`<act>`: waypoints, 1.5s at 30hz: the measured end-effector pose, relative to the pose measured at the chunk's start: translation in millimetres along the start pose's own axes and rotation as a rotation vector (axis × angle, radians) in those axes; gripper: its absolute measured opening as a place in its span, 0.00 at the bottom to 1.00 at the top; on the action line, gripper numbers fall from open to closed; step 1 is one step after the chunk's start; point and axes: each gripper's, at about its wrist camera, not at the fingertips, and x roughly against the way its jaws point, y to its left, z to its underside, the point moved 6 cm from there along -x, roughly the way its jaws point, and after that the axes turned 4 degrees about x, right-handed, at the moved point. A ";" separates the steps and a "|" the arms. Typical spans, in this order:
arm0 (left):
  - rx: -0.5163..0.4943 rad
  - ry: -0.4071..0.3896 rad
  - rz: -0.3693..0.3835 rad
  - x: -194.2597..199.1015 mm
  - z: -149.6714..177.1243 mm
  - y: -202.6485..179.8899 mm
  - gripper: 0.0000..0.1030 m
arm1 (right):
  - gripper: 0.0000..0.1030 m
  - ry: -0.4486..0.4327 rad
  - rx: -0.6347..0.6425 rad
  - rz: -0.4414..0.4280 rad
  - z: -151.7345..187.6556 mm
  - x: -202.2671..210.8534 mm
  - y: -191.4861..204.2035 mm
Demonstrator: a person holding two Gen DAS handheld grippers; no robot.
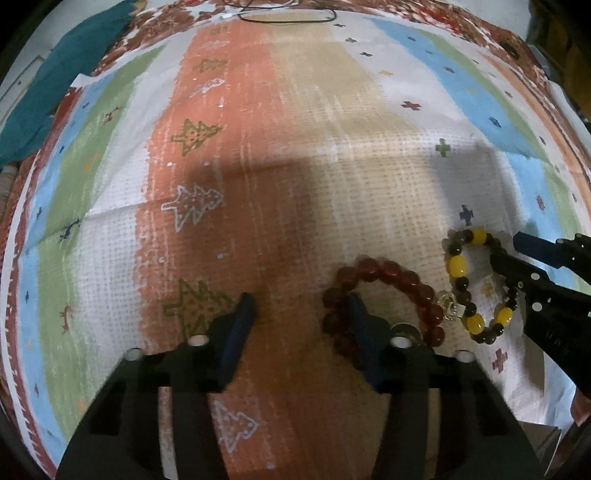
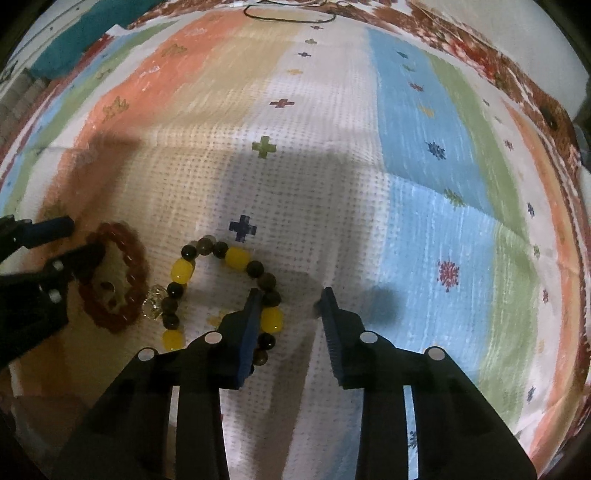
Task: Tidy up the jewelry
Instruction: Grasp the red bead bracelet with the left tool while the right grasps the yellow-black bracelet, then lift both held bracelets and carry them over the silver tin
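A dark red bead bracelet (image 1: 388, 273) lies on the striped cloth (image 1: 295, 147). My left gripper (image 1: 301, 302) is open; its right finger stands inside the red loop, its left finger outside on the orange stripe. A yellow and dark bead bracelet (image 1: 458, 266) lies just right of the red one, a small clear charm (image 1: 448, 304) between them. My right gripper (image 2: 290, 295) is open; its left finger sits inside the yellow bracelet (image 2: 236, 258), touching its right side. The red bracelet (image 2: 129, 258) and left gripper (image 2: 79, 240) show at the left of the right wrist view.
A thin black cord loop (image 1: 288, 16) lies at the far edge of the cloth. A teal fabric (image 1: 55, 81) lies at the far left, off the cloth. The cloth has creases across its middle.
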 end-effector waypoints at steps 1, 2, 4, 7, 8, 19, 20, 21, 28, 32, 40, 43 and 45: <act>0.003 -0.001 -0.002 0.3 -0.3 0.7 0.26 | 0.26 -0.003 0.002 0.007 -0.9 -0.5 -0.5; 0.006 0.001 -0.001 0.8 -0.2 1.8 0.21 | 0.23 -0.006 0.005 0.012 -1.2 -0.7 -1.2; 0.007 0.002 0.004 1.3 -0.1 2.6 0.13 | 0.16 -0.011 0.009 0.017 0.4 0.8 -4.7; 0.012 -0.005 0.009 3.8 -0.4 3.3 0.12 | 0.12 -0.019 0.005 0.011 -0.2 3.8 -6.4; 0.014 -0.008 0.009 5.5 0.2 4.7 0.12 | 0.12 -0.023 0.004 0.009 -0.4 5.3 -6.7; 0.040 -0.081 0.027 45.9 -0.6 14.0 0.12 | 0.12 -0.090 -0.013 -0.035 1.4 42.7 -0.5; 0.042 -0.086 0.030 48.9 -0.1 14.4 0.12 | 0.12 -0.098 -0.014 -0.039 1.3 46.6 -0.2; 0.042 -0.088 0.031 52.6 1.5 12.4 0.12 | 0.12 -0.103 -0.014 -0.043 1.8 49.9 1.2; 0.039 -0.120 0.040 71.4 5.8 8.7 0.12 | 0.12 -0.144 -0.014 -0.066 4.9 73.0 6.6; 0.055 -0.126 0.053 79.5 8.4 9.7 0.12 | 0.12 -0.153 -0.022 -0.073 8.4 79.9 7.1; 0.069 -0.151 0.050 96.5 15.4 11.8 0.12 | 0.12 -0.170 -0.034 -0.082 16.6 93.6 6.7; 0.066 -0.164 0.053 105.5 17.9 11.4 0.12 | 0.12 -0.181 -0.030 -0.086 18.1 100.5 9.6; 0.067 -0.170 0.055 110.5 18.7 11.0 0.13 | 0.12 -0.191 -0.028 -0.089 18.7 106.0 11.9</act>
